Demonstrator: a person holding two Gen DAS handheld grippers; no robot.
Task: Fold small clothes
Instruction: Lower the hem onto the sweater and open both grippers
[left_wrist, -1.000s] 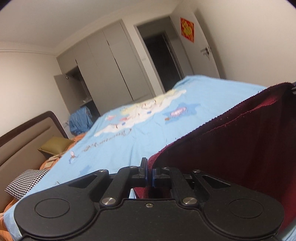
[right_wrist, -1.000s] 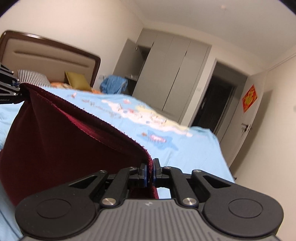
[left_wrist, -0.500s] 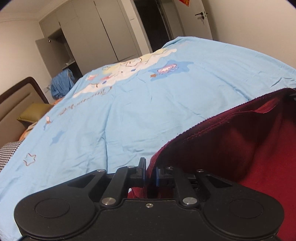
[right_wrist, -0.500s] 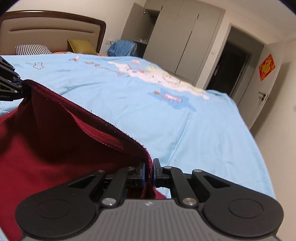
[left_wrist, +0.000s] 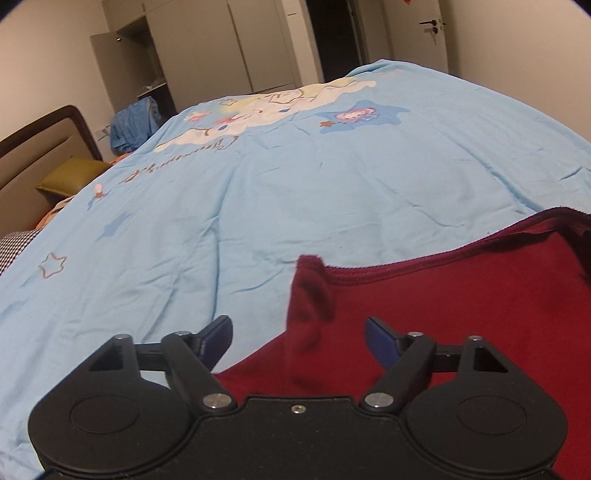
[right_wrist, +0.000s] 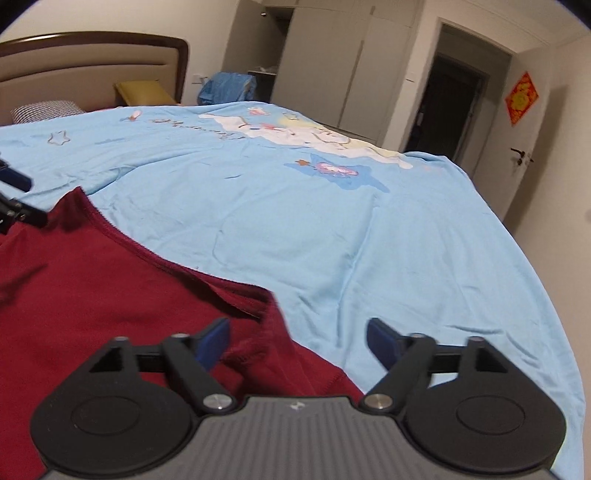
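Note:
A dark red garment (left_wrist: 461, 302) lies on the light blue bed cover (left_wrist: 258, 206). In the left wrist view its left corner stands up a little between my jaws. My left gripper (left_wrist: 299, 336) is open, just behind that corner, holding nothing. In the right wrist view the same garment (right_wrist: 92, 277) lies at the lower left, its hemmed edge running diagonally. My right gripper (right_wrist: 297, 339) is open over the garment's right corner, not gripping it. The left gripper's fingers (right_wrist: 14, 181) show at the left edge of the right wrist view.
The bed cover (right_wrist: 332, 221) carries a cartoon print. A brown headboard (right_wrist: 92, 62), a yellow pillow (right_wrist: 142, 92) and a checked pillow (right_wrist: 44, 110) stand at the bed's head. Blue clothes (right_wrist: 227, 86) hang by the grey wardrobe (right_wrist: 332, 59). A dark doorway (right_wrist: 450, 107) lies beyond.
Both grippers lowered the red garment onto the bed, then opened and let go of it. The garment now lies on the cover instead of hanging between them.

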